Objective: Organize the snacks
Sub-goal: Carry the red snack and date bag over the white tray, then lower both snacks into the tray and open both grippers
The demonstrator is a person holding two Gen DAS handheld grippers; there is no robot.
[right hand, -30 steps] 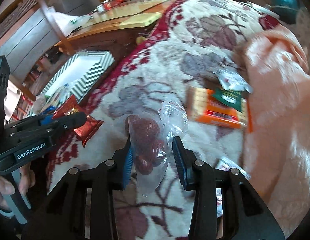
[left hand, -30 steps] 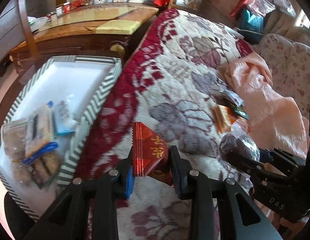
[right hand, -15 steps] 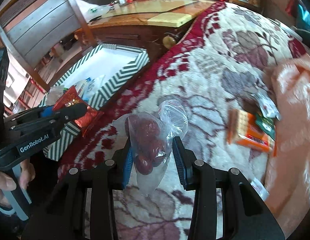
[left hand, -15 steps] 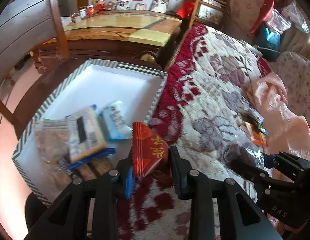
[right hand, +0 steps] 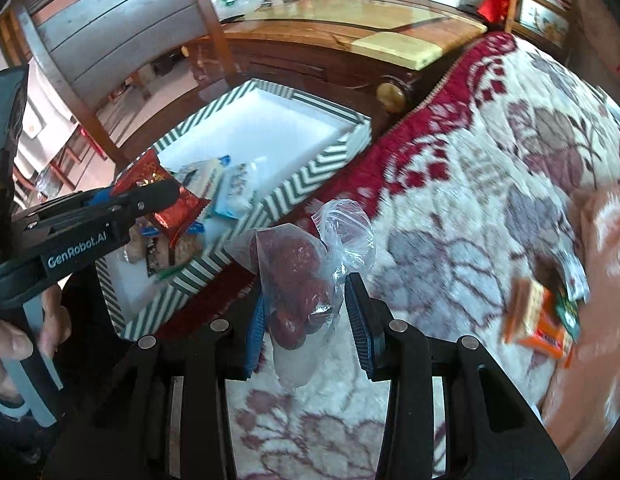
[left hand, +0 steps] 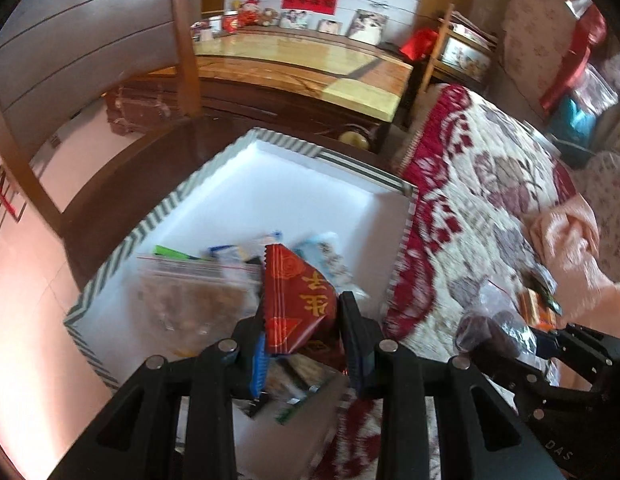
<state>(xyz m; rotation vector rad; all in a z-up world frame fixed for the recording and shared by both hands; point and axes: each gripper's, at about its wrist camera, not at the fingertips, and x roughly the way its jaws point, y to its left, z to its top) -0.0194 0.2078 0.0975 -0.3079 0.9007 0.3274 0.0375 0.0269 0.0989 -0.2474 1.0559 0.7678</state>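
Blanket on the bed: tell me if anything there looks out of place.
Yes. An orange snack box and a green packet lie loose on the floral blanket beside the peach cloth, outside the striped box holding the other snacks. Blur hides their details.

Red packets [left hand: 297, 300]: one, between my left jaws.
Date bags [right hand: 298, 280]: one, between my right jaws.
Trays [right hand: 310, 176]: one, ahead of my left jaws.
Snack packs in the tray [left hand: 190, 296]: several, overlapping and blurred; I cannot count them exactly.
Orange packs [right hand: 540, 318]: one, right of my right jaws.
Green packets [right hand: 570, 312]: one, touching the orange pack.
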